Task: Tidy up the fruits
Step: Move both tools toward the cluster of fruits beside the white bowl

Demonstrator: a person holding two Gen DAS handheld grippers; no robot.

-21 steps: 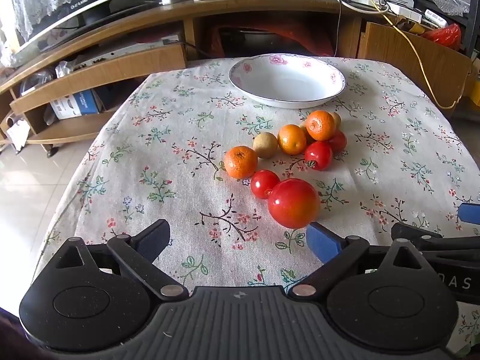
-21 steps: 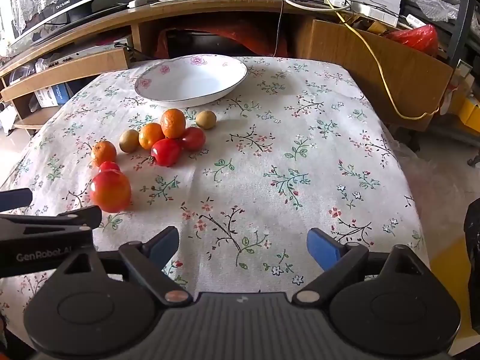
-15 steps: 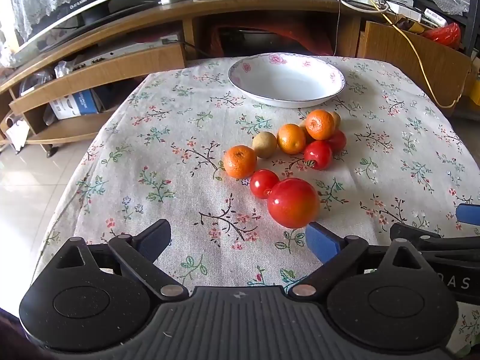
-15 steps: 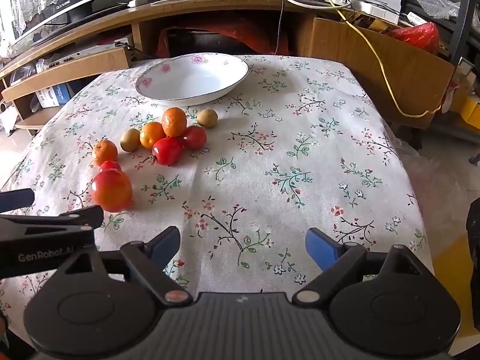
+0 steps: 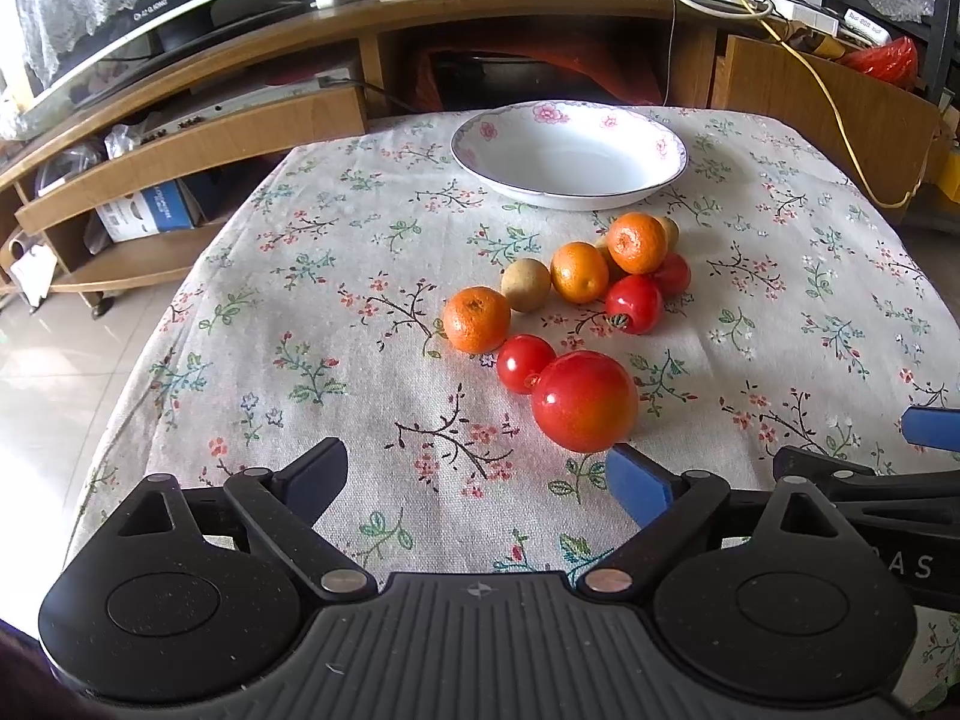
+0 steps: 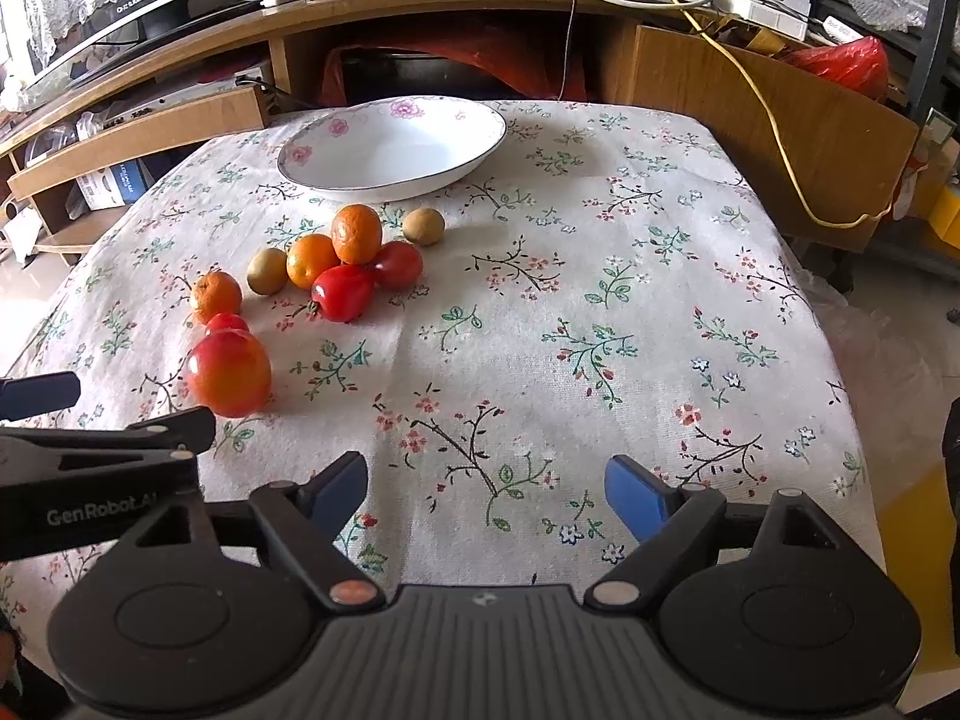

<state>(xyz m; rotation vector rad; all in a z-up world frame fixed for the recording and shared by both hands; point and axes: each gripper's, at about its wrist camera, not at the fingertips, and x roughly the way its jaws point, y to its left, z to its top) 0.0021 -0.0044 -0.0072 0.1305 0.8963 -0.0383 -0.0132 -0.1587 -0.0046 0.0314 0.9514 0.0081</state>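
Fingers of left gripper (marked "GenRobot") spread wide.

Open right gripper over a floral tablecloth; fruit clustered toward its left edge, a white bowl at the far edge.

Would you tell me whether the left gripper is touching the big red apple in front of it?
Apart. In the right wrist view, tablecloth shows between the apple and the left gripper, whose jaws stand open and empty.
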